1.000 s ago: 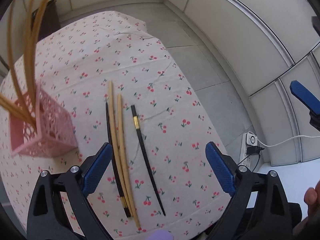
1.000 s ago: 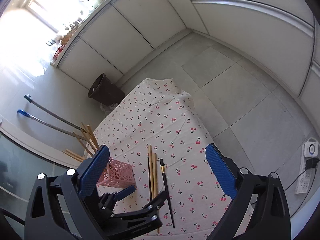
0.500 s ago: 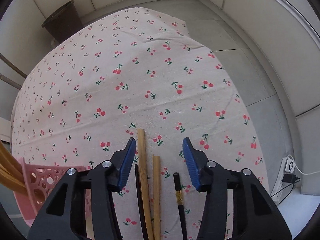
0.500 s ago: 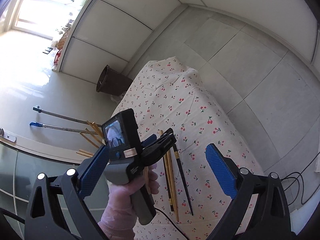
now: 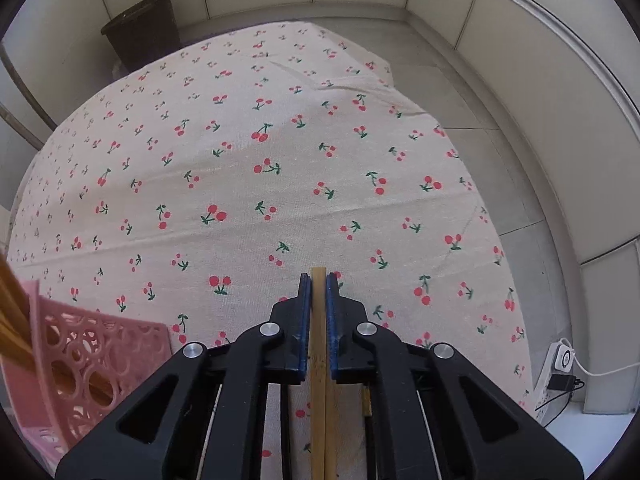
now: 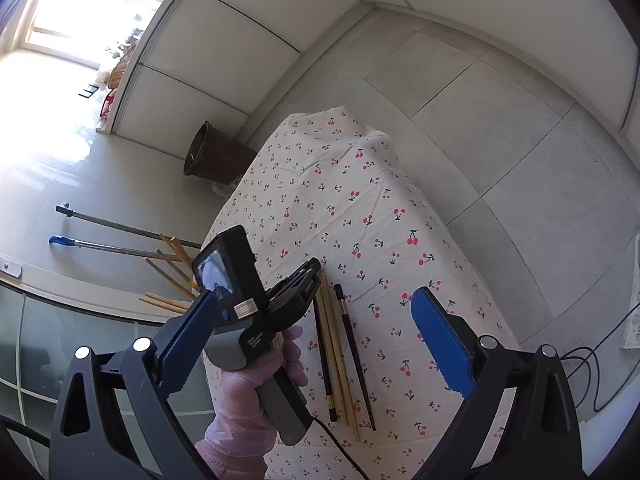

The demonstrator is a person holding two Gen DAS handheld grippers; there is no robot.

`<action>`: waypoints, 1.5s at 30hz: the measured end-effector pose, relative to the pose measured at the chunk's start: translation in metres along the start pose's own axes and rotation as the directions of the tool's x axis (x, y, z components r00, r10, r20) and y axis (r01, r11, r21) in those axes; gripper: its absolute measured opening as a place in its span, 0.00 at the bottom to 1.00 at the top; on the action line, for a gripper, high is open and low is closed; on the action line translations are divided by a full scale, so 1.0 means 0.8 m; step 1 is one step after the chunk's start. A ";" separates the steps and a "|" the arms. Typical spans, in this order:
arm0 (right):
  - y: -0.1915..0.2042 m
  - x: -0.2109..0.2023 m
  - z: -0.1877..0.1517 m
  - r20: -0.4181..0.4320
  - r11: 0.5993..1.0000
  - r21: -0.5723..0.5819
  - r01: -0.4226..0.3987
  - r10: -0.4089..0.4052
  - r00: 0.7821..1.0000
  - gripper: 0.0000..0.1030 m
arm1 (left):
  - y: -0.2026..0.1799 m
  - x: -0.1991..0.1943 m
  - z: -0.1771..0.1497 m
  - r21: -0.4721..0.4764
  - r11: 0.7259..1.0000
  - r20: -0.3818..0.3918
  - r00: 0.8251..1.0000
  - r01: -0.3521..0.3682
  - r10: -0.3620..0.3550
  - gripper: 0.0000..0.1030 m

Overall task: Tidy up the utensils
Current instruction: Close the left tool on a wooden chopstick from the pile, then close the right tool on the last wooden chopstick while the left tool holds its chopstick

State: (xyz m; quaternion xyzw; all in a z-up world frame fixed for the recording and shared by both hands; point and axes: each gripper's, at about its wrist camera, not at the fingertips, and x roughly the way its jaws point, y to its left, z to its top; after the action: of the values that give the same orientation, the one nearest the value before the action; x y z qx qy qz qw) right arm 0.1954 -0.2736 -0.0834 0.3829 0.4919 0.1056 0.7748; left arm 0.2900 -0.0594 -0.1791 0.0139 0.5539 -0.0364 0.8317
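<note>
My left gripper (image 5: pixel 319 280) points steeply down at the cherry-print tablecloth (image 5: pixel 280 160), shut on one light wooden chopstick (image 5: pixel 319 360) that runs between its blue pads. From the right wrist view, the left gripper (image 6: pixel 308 276) sits at the far end of a row of chopsticks: two wooden chopsticks (image 6: pixel 336 344) flanked by two dark chopsticks (image 6: pixel 356 354). A gloved hand (image 6: pixel 256 396) holds it. The pink openwork basket (image 5: pixel 92 352) stands to the left with several wooden chopsticks (image 5: pixel 12 320) in it. My right gripper (image 6: pixel 314 300) hovers above the table, open and empty.
A dark bin (image 5: pixel 140 36) stands on the floor beyond the table's far-left corner. A white power strip (image 5: pixel 560 364) with cables lies on the floor at the right. Two long handles (image 6: pixel 120 236) lean at the left. Grey tiled floor surrounds the table.
The left gripper came down over the row of chopsticks and closed from wide open onto a wooden one. The right gripper sank a little and stays open.
</note>
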 end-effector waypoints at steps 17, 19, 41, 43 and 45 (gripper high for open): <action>0.041 0.145 -0.031 -0.163 0.968 -0.213 0.133 -0.169 0.972 0.57 | 0.056 -0.222 -0.168 -0.027 0.996 0.318 0.945 0.088 -0.075 0.07; 0.048 0.168 -0.036 -0.175 0.962 -0.236 0.136 -0.180 0.968 0.44 | 0.073 -0.230 -0.179 -0.063 0.994 0.341 0.937 0.095 -0.068 0.07; 0.078 0.270 -0.058 -0.087 0.850 -0.398 0.345 -0.410 0.908 0.11 | 0.144 -0.257 -0.193 -0.144 0.980 0.380 0.922 0.135 -0.071 0.07; 0.079 0.268 -0.062 -0.052 0.838 -0.411 0.359 -0.414 0.909 0.08 | 0.145 -0.257 -0.193 -0.146 0.981 0.378 0.923 0.131 -0.067 0.07; 0.077 0.262 -0.065 -0.035 0.846 -0.399 0.354 -0.400 0.916 0.08 | 0.147 -0.259 -0.194 -0.147 0.980 0.382 0.922 0.131 -0.066 0.07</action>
State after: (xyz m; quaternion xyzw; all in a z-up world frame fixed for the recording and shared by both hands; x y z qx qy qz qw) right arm 0.2685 -0.0926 -0.1949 0.1123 0.5715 0.0679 0.8100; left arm 0.0762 0.0768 -0.0501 -0.0920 0.3858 -0.0331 0.9174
